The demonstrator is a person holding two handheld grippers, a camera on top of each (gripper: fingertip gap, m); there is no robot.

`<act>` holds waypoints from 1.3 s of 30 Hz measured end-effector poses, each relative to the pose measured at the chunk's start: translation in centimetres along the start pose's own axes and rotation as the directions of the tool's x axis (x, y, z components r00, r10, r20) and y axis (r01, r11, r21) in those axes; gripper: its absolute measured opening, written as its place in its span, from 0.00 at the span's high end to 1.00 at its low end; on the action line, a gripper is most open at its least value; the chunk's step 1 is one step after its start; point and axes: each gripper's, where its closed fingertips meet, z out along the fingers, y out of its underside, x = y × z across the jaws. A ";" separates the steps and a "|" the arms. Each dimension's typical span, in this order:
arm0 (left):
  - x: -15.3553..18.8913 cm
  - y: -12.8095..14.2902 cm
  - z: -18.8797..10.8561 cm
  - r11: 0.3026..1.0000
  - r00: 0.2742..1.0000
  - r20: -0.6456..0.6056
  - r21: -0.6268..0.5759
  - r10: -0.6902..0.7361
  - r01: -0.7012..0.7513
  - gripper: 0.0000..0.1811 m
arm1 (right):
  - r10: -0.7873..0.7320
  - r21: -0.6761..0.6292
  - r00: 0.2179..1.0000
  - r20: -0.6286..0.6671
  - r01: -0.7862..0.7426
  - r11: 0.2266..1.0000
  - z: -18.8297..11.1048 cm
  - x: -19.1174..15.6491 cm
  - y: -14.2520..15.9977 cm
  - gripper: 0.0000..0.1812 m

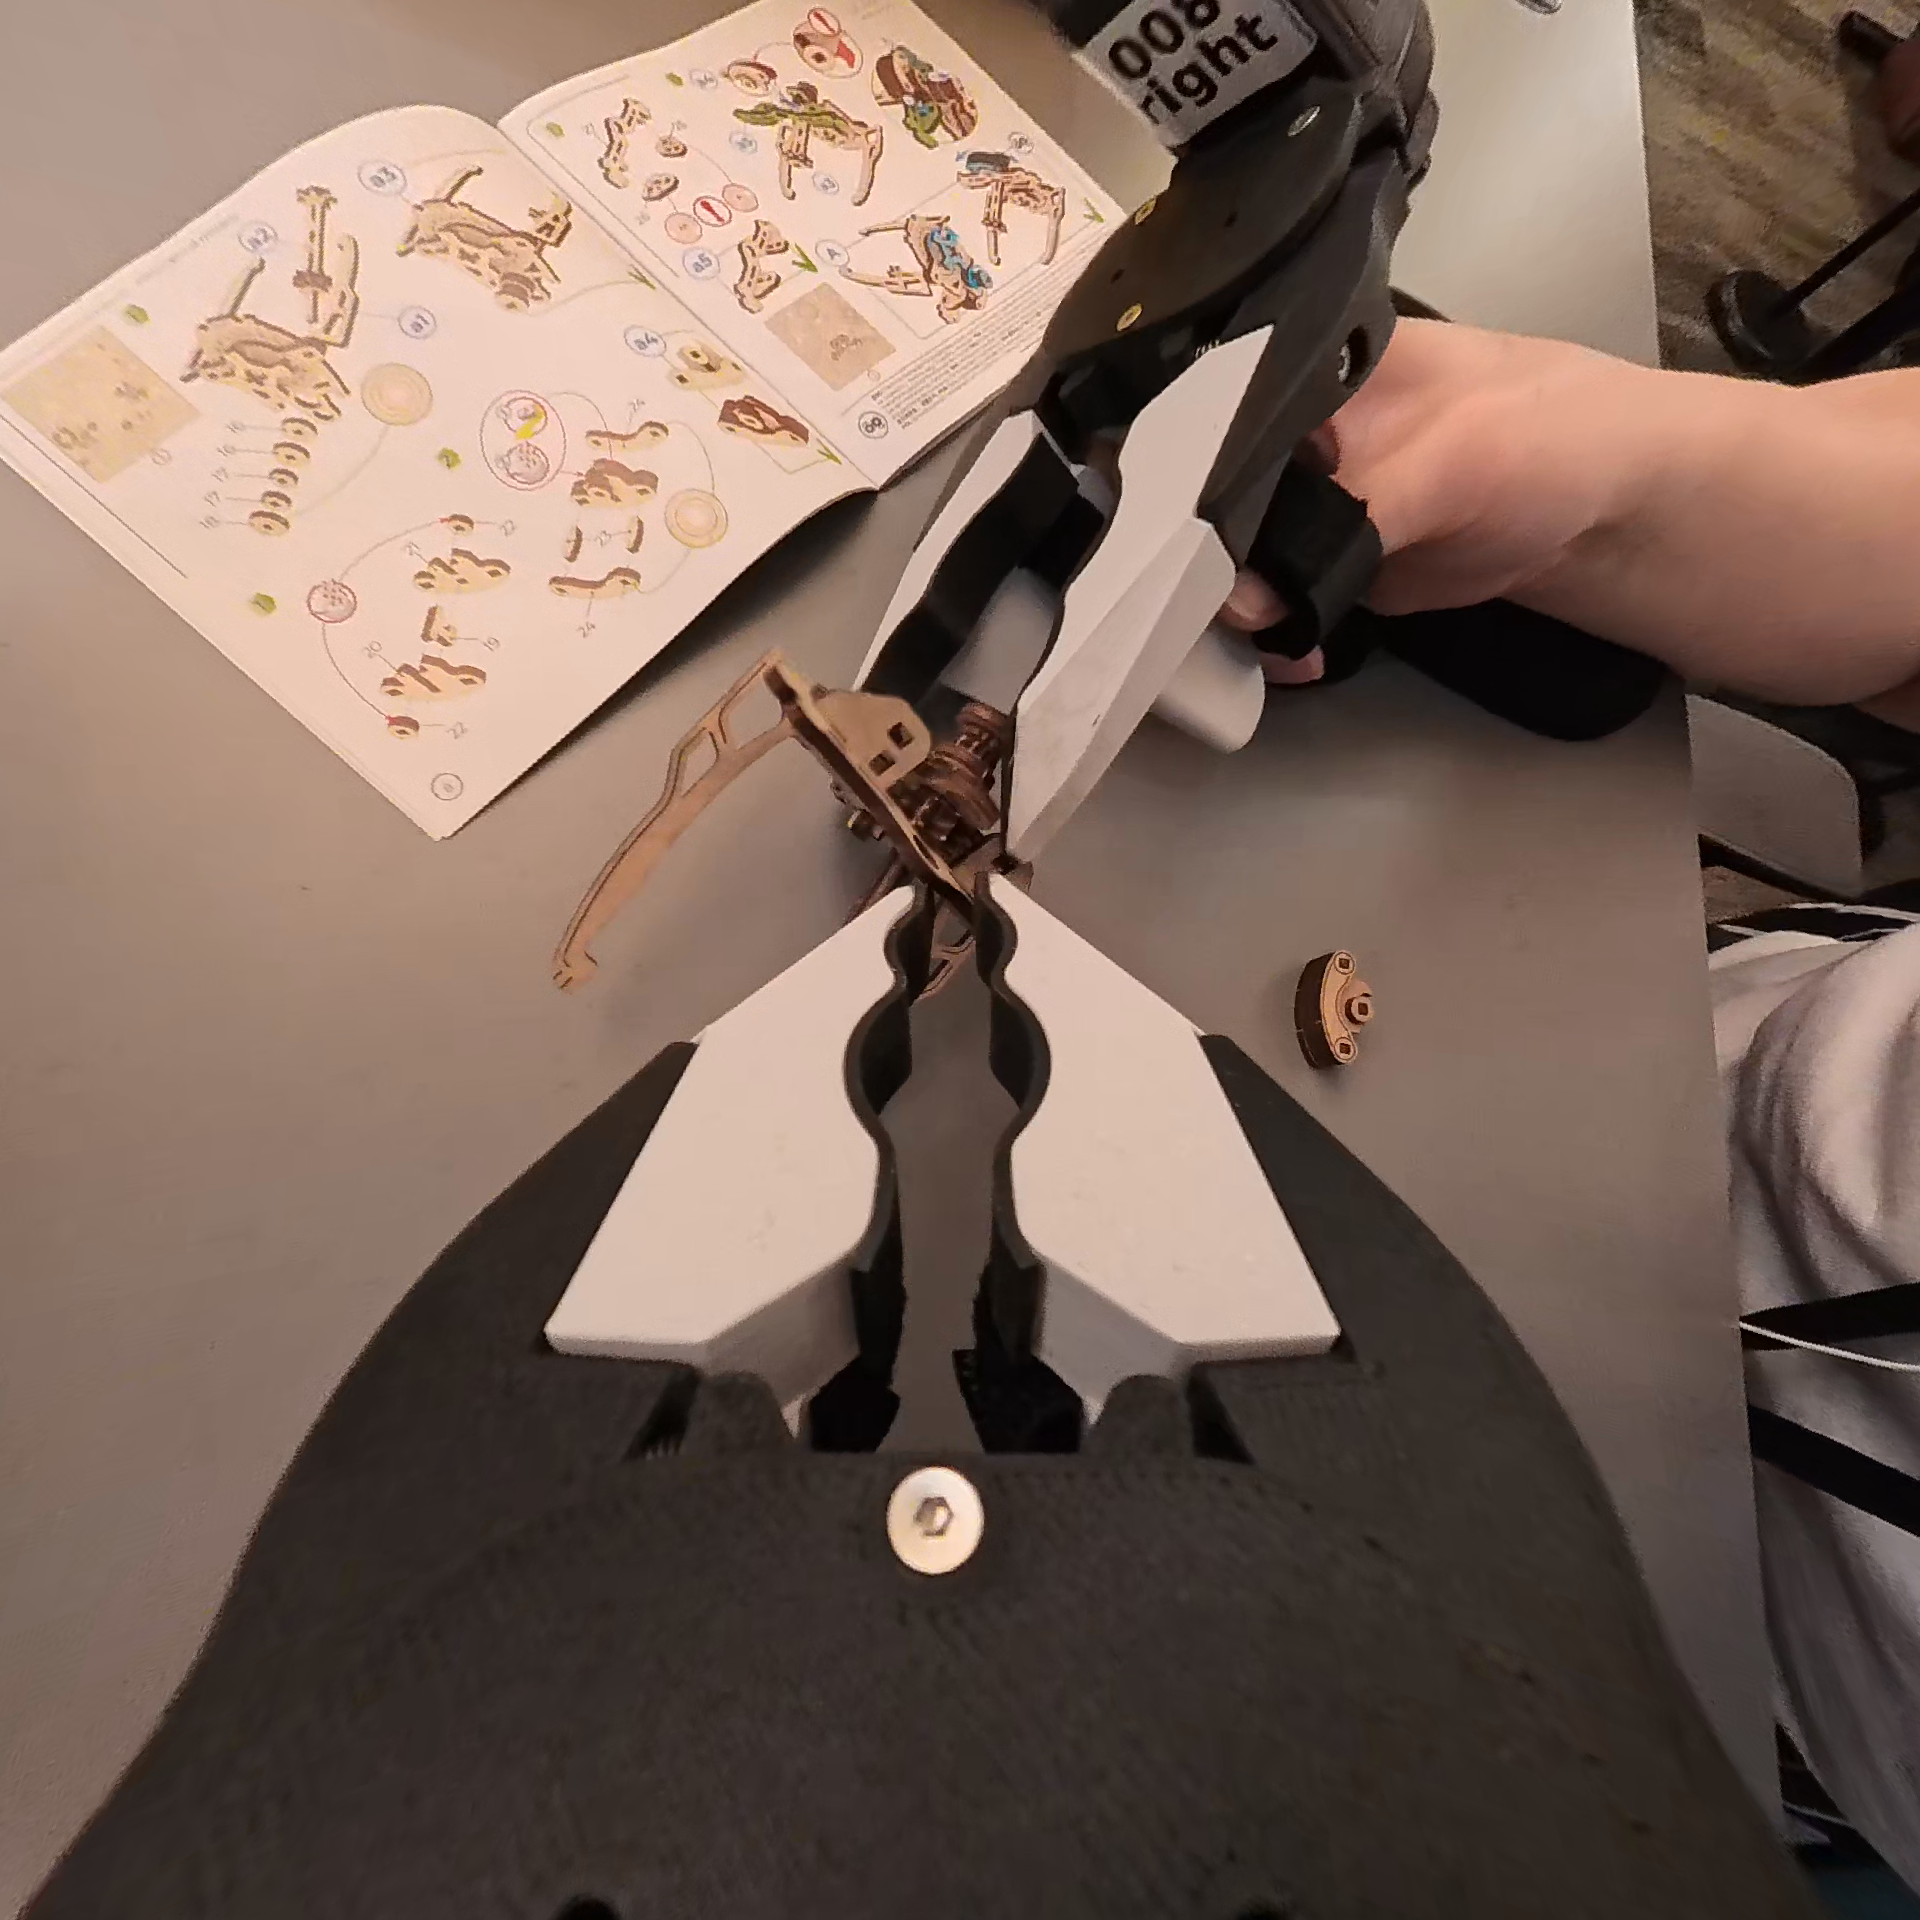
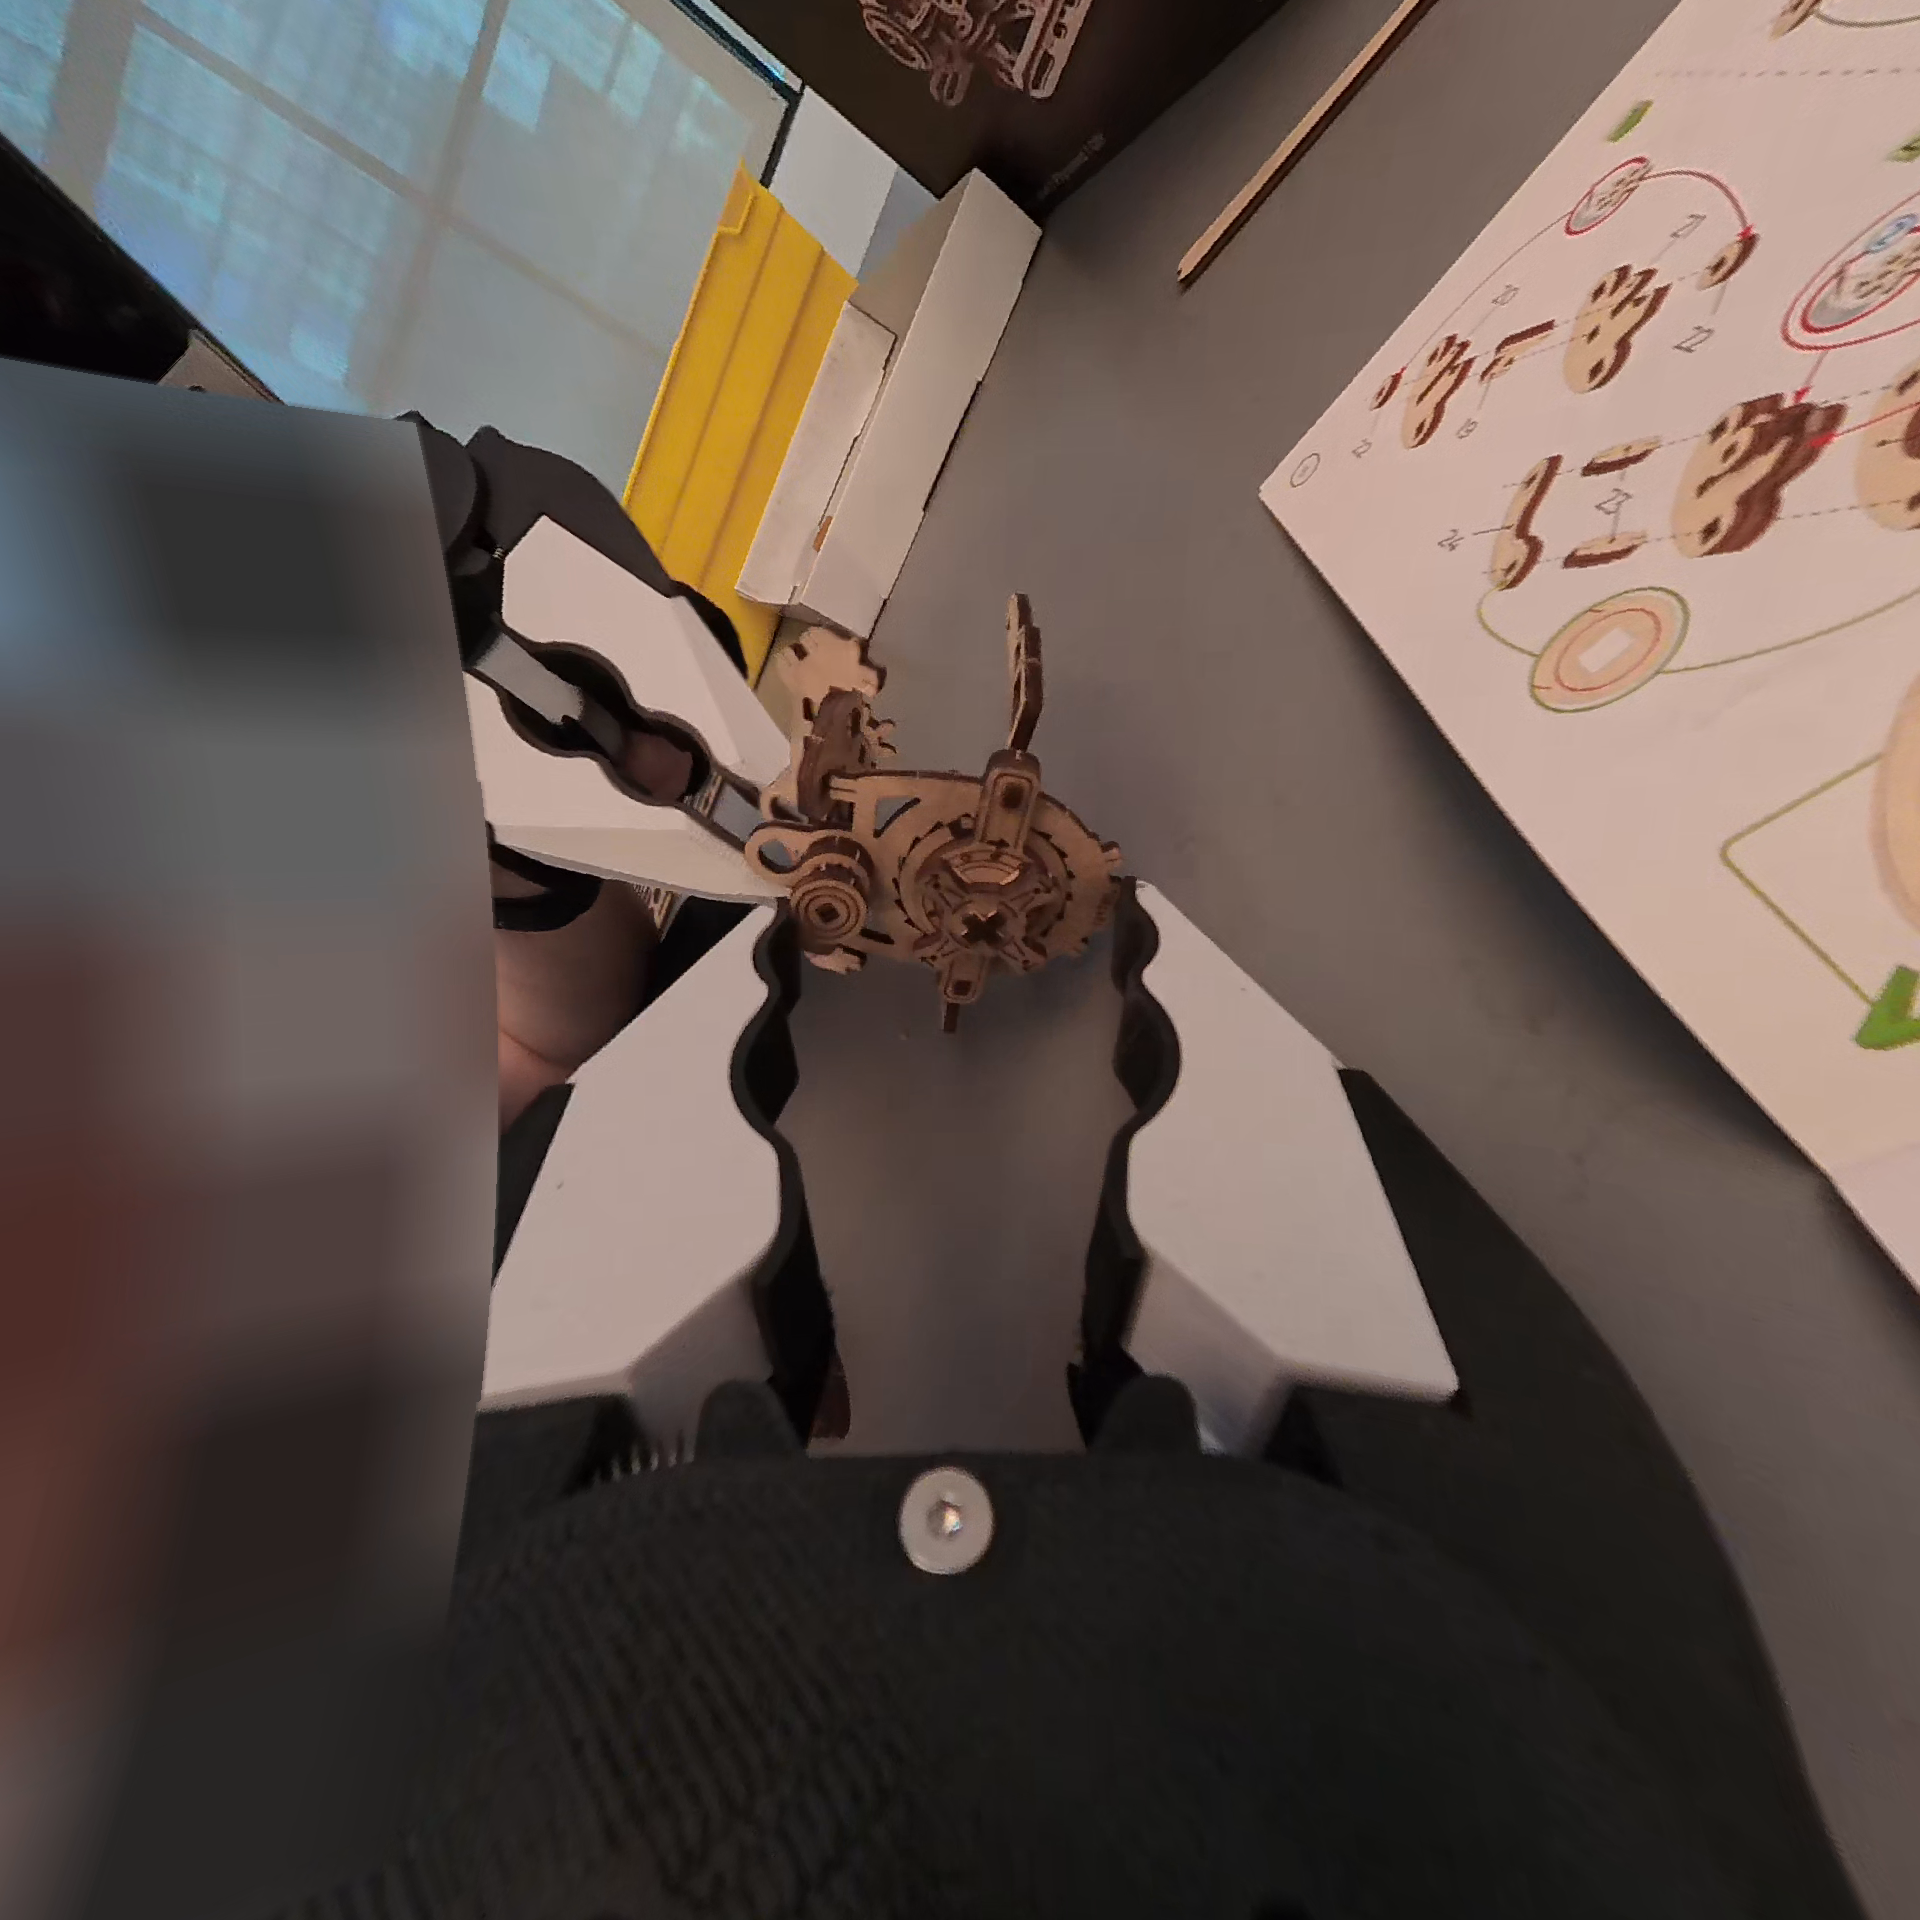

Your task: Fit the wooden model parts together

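Over the grey surface (image 1: 312, 1039), the left hand-held gripper (image 1: 951, 894) pinches the brown laser-cut wooden model (image 2: 935, 883) while the right hand-held gripper (image 2: 956, 914), spread wide, seemingly just touches it and should close gently, squarely.

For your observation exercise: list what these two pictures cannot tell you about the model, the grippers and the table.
- Right wrist view: a blurred patch covers the left side.
- Left wrist view: the left gripper hides where it pinches the wooden model.
- Left wrist view: whether the right gripper touches the model is unclear.
- Left wrist view: the booklet figures are too small.
- Left wrist view: the loose wooden part shows one face only.
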 end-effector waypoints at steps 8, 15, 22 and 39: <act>0.1 0.0 0.1 1.000 1.000 -0.020 0.005 -0.015 0.015 0.98 | 0.007 0.003 1.000 -0.008 -0.007 1.000 0.0 0.2 0.0 0.67; 0.2 -0.1 0.2 0.999 0.999 -0.033 0.024 -0.020 0.021 0.97 | 0.029 0.010 0.999 0.016 -0.029 1.000 -0.2 0.1 -0.2 0.67; 0.4 -0.3 0.1 0.999 0.999 -0.043 0.038 -0.029 0.031 0.98 | 0.062 0.008 0.997 0.037 -0.062 0.998 -0.2 -0.1 -0.1 0.66; -0.2 0.3 -0.6 0.988 0.987 -0.062 0.022 -0.150 0.151 1.00 | 0.094 0.115 0.995 -0.026 -0.090 0.989 0.0 0.0 -0.5 0.67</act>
